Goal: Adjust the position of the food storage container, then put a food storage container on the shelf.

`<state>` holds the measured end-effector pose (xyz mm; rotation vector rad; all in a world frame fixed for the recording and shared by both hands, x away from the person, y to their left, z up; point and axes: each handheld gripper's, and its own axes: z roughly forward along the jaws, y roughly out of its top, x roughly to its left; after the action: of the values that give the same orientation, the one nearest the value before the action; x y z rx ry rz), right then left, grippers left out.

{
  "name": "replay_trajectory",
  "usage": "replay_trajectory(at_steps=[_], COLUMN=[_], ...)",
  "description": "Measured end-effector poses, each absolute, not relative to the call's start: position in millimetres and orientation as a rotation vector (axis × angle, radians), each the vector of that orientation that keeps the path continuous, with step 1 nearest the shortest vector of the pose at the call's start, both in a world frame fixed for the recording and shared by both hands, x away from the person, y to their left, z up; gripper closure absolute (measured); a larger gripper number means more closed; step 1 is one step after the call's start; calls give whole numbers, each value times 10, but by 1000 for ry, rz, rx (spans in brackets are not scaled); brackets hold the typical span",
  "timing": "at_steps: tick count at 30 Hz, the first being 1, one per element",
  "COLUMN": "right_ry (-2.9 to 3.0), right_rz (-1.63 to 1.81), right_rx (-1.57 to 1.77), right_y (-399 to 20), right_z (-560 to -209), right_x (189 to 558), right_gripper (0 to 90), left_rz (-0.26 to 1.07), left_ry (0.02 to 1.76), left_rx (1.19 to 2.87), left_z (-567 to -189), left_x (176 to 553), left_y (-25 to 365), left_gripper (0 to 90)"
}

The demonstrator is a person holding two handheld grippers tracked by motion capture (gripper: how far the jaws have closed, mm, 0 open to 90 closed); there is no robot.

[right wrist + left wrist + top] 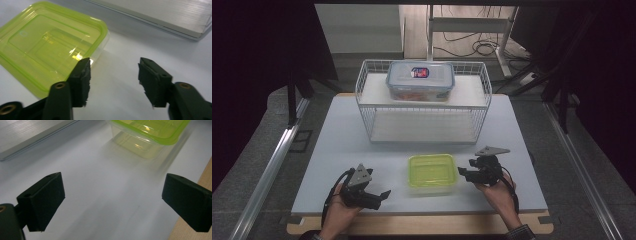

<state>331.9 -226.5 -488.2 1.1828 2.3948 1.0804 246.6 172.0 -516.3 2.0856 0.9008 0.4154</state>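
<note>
The green-lidded container (432, 173) sat at the near edge of the white tabletop (337, 150), squarely between the two hands and in front of the wire basket (424, 102). Its clear body showed through in the left gripper view, where the far corner of it was cut off by the frame's top edge, slightly smeared. The right gripper (466, 171) lay just beside the container's right side, fingers (81, 81) parted with nothing between them; one finger overlapped the lid's corner in its own view, and whether it touched there was hard to tell. The left gripper (383, 194) rested a little apart on the other side, pointing toward the container, fingers (42, 202) spread wide over bare tabletop. Up in the basket, on its upper shelf, stood a clear lidded box (420, 80) with a blue rim and a label too small to read; its contents were only a reddish blur.
</note>
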Motion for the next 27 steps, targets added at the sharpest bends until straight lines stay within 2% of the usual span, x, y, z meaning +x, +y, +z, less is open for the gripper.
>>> replay_trajectory(at_steps=[7,14,21,23,27], right_ry=[2382,2375,2346,2344,2369], right_rz=[1109,1130,1297,1337,1377], right_rx=[1265,1317,1376,1422,1486], right_y=[-2381,-2430,-2394,-2355,-2310], right_z=[-4872,-4826,-4776,-4777,-4818], right_x=[3346,3332,3308,3313,3352], right_gripper=[258,247,320,384,449], left_rz=[412,414,422,425,425], left_ry=[904,905,900,897,895], left_rx=[2086,2089,2091,2093,2095], left_z=[-5168,-5167,-5160,-5158,-5157], left_x=[2471,2470,2463,2460,2459], left_y=[1726,1724,1715,1712,1708], left_gripper=[46,46,46,46,46])
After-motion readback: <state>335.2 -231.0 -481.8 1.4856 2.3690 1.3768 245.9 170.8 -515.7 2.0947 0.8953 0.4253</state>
